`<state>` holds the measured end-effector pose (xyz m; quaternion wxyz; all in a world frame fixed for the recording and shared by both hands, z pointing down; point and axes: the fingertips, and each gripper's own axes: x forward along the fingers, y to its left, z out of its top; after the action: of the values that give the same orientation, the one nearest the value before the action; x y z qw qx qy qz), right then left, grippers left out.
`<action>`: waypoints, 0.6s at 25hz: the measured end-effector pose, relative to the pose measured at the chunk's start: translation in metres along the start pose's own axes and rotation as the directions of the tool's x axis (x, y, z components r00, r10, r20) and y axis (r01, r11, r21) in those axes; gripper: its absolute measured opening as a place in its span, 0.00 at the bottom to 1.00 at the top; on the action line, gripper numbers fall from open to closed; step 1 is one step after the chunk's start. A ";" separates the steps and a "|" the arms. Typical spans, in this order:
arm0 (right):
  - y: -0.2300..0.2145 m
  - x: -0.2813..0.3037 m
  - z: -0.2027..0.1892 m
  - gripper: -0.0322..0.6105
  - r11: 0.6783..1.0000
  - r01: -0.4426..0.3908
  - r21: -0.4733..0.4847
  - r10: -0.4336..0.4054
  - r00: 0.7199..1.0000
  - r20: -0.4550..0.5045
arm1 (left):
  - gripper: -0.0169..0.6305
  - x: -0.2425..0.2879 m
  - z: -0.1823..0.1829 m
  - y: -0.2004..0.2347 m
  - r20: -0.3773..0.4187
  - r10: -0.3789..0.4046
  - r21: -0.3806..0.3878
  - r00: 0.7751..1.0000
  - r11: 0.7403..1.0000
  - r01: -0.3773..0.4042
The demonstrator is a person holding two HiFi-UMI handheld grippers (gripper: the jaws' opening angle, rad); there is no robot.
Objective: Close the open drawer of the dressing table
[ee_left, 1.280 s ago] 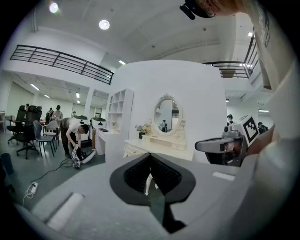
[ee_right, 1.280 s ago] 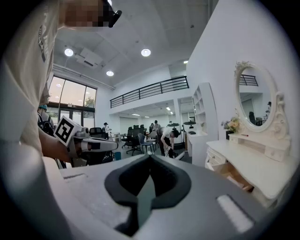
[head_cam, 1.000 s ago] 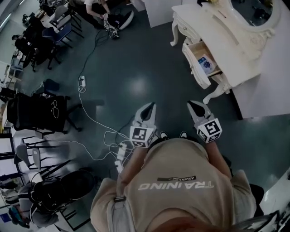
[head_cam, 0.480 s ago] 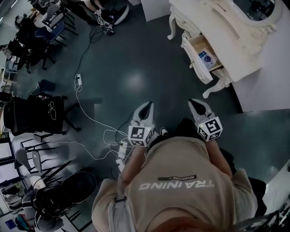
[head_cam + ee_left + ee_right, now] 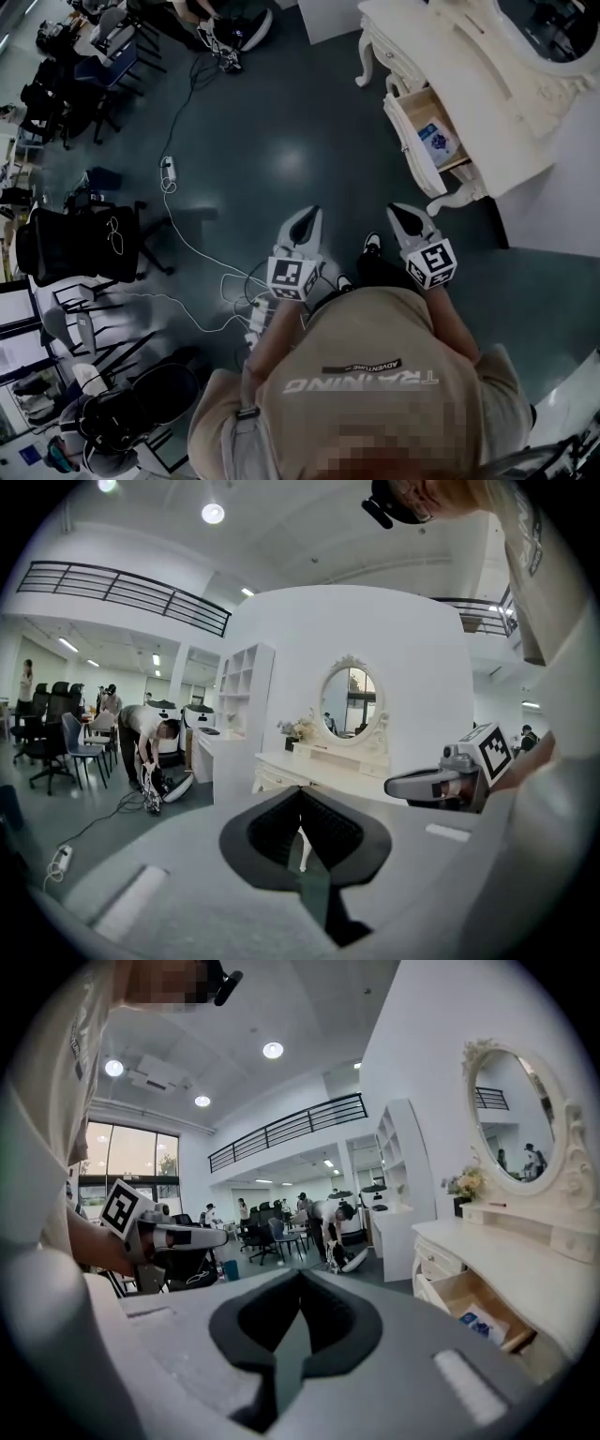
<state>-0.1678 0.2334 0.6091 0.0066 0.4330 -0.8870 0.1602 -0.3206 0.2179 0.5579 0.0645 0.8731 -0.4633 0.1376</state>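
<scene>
The white dressing table (image 5: 487,84) stands at the head view's upper right, its drawer (image 5: 419,141) pulled out toward the floor. A blue-and-white item (image 5: 438,141) lies in the drawer. Both grippers hang over the dark floor, well short of the table. My left gripper (image 5: 307,214) is shut on nothing. My right gripper (image 5: 403,211) is also shut and empty, and it is the nearer one to the drawer. The right gripper view has the open drawer (image 5: 473,1309) low at right, below the oval mirror (image 5: 516,1115). In the left gripper view the table (image 5: 309,771) lies ahead beyond the shut jaws.
White cables and a power strip (image 5: 170,171) trail across the floor to the left of my grippers, with another strip (image 5: 253,321) near my feet. Black chairs (image 5: 80,239) crowd the left edge. A person (image 5: 150,735) bends over far off beside white shelving.
The person holding the grippers has stepped forward, with a shoe now showing between them. The dressing table has shifted slightly in view. Both grippers stay shut and held as before.
</scene>
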 end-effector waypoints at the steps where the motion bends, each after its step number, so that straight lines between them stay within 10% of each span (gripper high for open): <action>1: -0.012 0.009 0.005 0.06 1.000 -0.012 0.013 0.012 1.000 0.010 | 0.04 0.011 0.006 0.003 0.006 0.005 0.011 1.000 1.000 -0.005; 15: -0.131 0.084 0.023 0.06 0.997 -0.062 0.045 0.063 0.997 -0.032 | 0.04 0.127 0.046 0.038 0.009 0.082 -0.020 0.997 0.996 -0.082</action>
<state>-0.1170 0.0873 0.6360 0.0070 0.4024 -0.8961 0.1869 -0.2762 0.0848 0.5512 0.0648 0.8534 -0.5002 0.1313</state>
